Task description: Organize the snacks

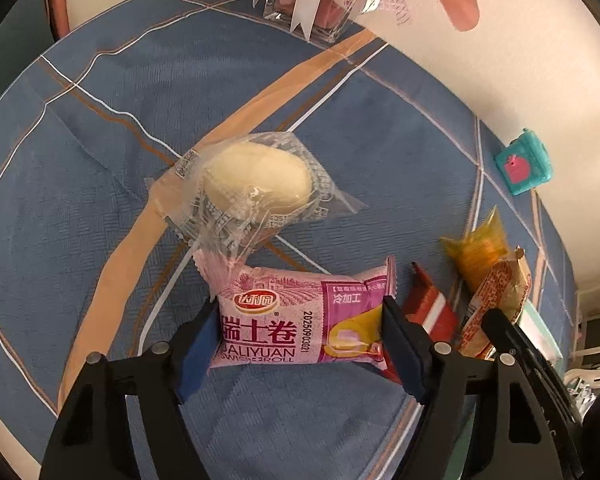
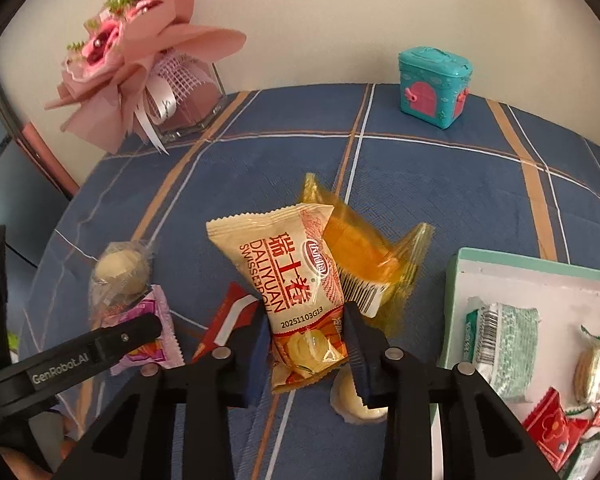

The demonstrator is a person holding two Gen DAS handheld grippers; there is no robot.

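Observation:
A pink Swiss roll pack (image 1: 284,320) lies on the blue checked tablecloth (image 1: 100,208). My left gripper (image 1: 300,304) is closed around its two ends, with both blue pads against the wrapper. A cream-and-orange Swiss roll pack (image 2: 296,280) stands tilted between the fingers of my right gripper (image 2: 303,308), which is shut on its lower half. In the left wrist view this pack (image 1: 496,304) shows at the right. Behind it is a yellow wrapped cake (image 2: 356,248). A round pastry in clear wrap (image 1: 256,184) lies just beyond the pink pack.
A green-rimmed white tray (image 2: 456,280) at the right holds several wrapped snacks. A red packet (image 2: 228,316) lies between the grippers, and another round pastry (image 2: 352,400) lies under the right gripper. At the back stand a teal toy box (image 2: 434,84) and a pink bouquet in a glass vase (image 2: 140,60).

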